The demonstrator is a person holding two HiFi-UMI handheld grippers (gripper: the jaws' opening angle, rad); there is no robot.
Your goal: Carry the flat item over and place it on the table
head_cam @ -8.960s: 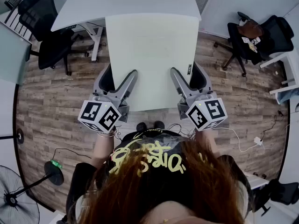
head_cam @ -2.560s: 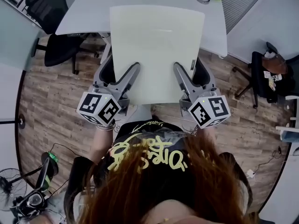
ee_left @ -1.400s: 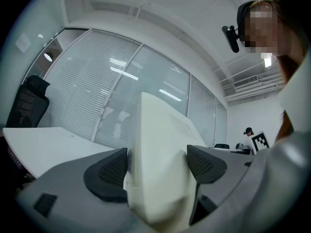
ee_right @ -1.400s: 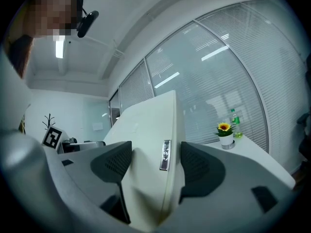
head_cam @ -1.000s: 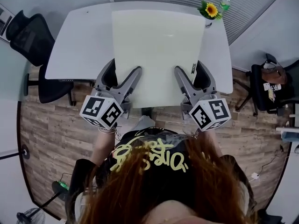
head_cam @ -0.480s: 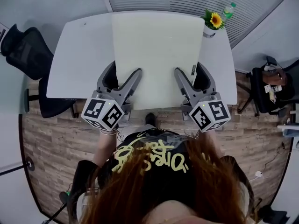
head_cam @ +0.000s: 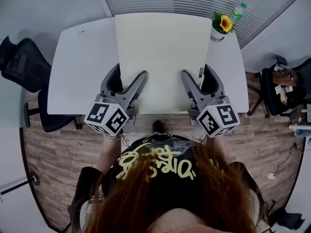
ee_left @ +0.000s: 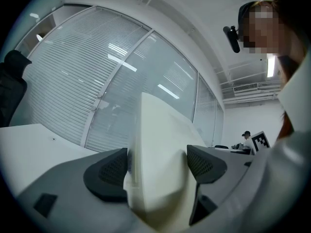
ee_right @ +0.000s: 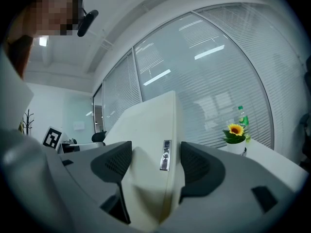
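Observation:
A large flat cream board (head_cam: 163,57) hangs level over the white table (head_cam: 80,67), covering most of its middle. My left gripper (head_cam: 127,84) is shut on the board's near left edge, and the board (ee_left: 155,149) fills the gap between its dark pads. My right gripper (head_cam: 193,83) is shut on the near right edge, where the board (ee_right: 150,144) carries a small metal tag (ee_right: 165,155). Whether the board touches the table cannot be told.
A sunflower in a white pot (head_cam: 221,25) and a green bottle (head_cam: 237,11) stand at the table's far right corner, by the slatted glass wall. Black office chairs stand at the left (head_cam: 22,64) and the right (head_cam: 279,84) on wood flooring.
The person has walked from the open floor up to the white table with the board in both grippers. Over the last second the table slid further under the board.

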